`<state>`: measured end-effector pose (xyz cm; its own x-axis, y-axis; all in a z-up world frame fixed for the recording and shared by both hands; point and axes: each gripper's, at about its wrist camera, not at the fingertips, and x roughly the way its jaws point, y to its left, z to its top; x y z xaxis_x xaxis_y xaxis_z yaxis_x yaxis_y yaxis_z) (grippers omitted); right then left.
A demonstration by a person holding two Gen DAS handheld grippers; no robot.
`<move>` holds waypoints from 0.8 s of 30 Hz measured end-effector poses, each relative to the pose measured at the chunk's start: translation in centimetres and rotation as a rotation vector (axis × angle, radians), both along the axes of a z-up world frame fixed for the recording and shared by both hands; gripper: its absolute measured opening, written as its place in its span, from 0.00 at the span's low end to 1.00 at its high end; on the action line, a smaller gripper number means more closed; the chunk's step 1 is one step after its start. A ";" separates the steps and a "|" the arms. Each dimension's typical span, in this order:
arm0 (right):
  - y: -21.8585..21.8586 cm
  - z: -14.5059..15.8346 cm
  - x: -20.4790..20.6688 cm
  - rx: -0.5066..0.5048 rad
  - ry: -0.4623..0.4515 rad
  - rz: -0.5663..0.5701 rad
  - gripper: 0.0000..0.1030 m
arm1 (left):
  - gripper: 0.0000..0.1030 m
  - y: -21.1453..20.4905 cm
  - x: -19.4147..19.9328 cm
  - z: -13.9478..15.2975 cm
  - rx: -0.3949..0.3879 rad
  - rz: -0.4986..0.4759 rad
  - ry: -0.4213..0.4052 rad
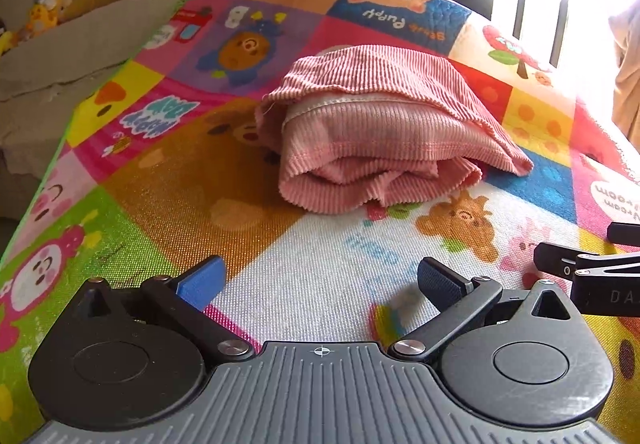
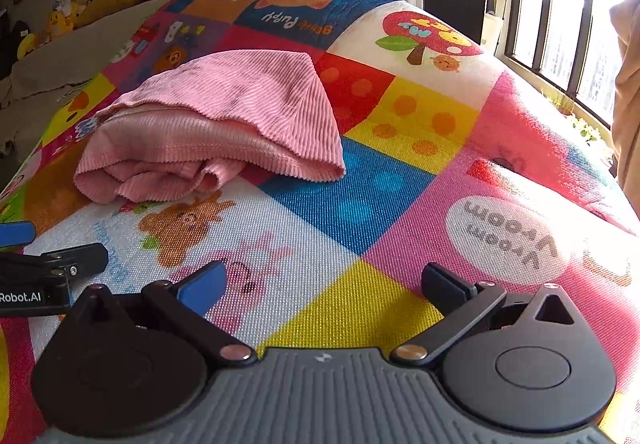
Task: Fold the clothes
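Sunlit room with a barred window, colourful cartoon play mat spread flat, folded pink ribbed garment lying mid-mat, left hand-held gripper spread wide and empty just short of it, right hand-held gripper likewise wide, empty, beside the left.

Pink ribbed garment, multicoloured cartoon mat
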<state>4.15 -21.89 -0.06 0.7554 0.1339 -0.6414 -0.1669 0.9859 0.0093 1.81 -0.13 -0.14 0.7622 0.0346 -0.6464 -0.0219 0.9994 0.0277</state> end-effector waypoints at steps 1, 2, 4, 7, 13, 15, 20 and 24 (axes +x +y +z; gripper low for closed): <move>0.1 0.0 0.0 0.000 0.000 0.000 1.00 | 1.00 0.0 0.0 0.0 0.002 0.000 0.000; 0.2 0.0 0.0 0.001 0.001 0.000 1.00 | 1.00 0.1 0.0 0.0 -0.005 0.000 0.001; -0.2 0.0 -0.1 -0.001 0.000 0.003 1.00 | 1.00 0.2 0.0 0.0 -0.008 0.000 0.002; 0.0 -0.1 -0.3 -0.001 -0.001 0.002 1.00 | 1.00 0.1 0.0 0.0 -0.006 0.001 0.002; -0.3 0.0 -0.3 0.006 0.002 0.004 1.00 | 1.00 0.1 -0.1 0.1 -0.012 0.005 0.005; -0.3 0.1 -0.3 0.004 0.002 0.004 1.00 | 1.00 0.1 -0.1 0.1 -0.011 0.005 0.004; -0.2 0.0 -0.3 0.005 0.002 0.003 1.00 | 1.00 0.1 0.0 0.1 -0.012 0.005 0.005; -0.2 0.0 -0.2 0.005 0.002 0.003 1.00 | 1.00 0.1 0.0 0.1 -0.011 0.005 0.005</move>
